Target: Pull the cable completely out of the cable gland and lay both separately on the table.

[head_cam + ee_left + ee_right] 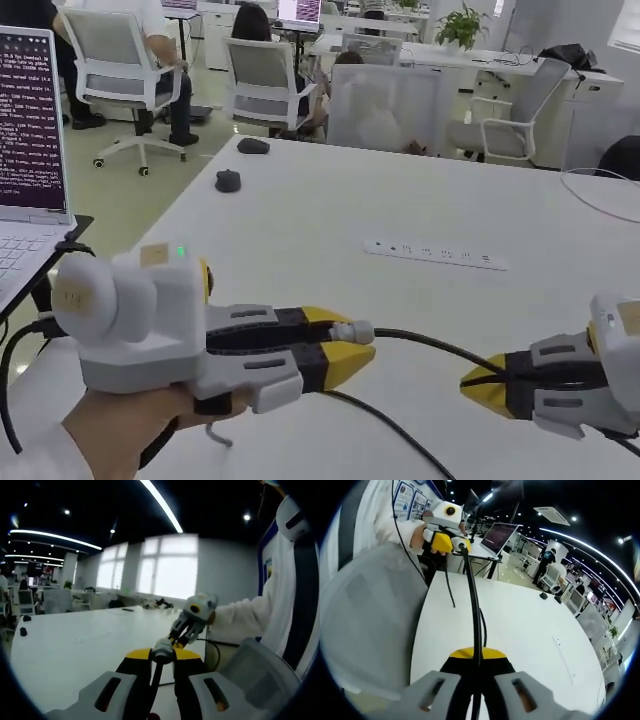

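Cable gland (352, 330): clenched in left gripper (357, 341), held above table (320, 230) as anchor; cable (430, 344): not yet out of gland, pinched by right gripper (472, 383), set apart to draw it straight.

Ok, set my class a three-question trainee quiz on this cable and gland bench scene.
1. True or false: the black cable is already out of the small grey cable gland.
2. Which grips the gland? A: the yellow-tipped left tool. B: the yellow-tipped right tool.
3. Fill in: the right tool is shut on the ___.
Key: 1 false; 2 A; 3 cable.
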`<state>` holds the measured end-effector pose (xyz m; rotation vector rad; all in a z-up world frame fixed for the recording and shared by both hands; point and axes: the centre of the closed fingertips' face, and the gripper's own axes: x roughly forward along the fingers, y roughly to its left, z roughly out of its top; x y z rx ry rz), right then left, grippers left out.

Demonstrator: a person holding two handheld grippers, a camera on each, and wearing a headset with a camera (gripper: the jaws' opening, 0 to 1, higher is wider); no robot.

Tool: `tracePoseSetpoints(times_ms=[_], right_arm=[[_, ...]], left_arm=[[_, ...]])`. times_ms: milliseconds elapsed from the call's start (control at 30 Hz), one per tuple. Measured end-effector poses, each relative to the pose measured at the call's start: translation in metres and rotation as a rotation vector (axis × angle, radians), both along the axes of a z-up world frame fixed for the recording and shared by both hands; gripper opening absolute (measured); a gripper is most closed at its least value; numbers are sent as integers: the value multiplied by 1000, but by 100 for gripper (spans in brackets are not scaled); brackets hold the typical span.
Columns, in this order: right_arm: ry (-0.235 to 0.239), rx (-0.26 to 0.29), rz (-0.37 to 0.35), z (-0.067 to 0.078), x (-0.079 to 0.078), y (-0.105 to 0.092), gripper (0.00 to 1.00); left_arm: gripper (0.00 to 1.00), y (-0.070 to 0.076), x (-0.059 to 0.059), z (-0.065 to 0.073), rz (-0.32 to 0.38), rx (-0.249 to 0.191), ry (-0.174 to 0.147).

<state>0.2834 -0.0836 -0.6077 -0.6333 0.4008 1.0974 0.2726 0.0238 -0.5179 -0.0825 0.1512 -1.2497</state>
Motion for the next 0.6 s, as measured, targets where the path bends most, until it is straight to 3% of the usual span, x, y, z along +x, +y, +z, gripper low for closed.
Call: tracePoseSetpoints(times_ms=[333, 433, 600], right_arm=[[14, 22, -35, 4, 5, 2, 1], [-2, 44, -45, 14, 8, 4, 4], [-49, 107, -30, 44, 6, 17, 16]], left_arm=[[16, 1, 2, 1, 20, -1, -3], [16, 4, 6, 2, 43, -7, -1], [16, 7, 11, 2, 72, -3, -5]])
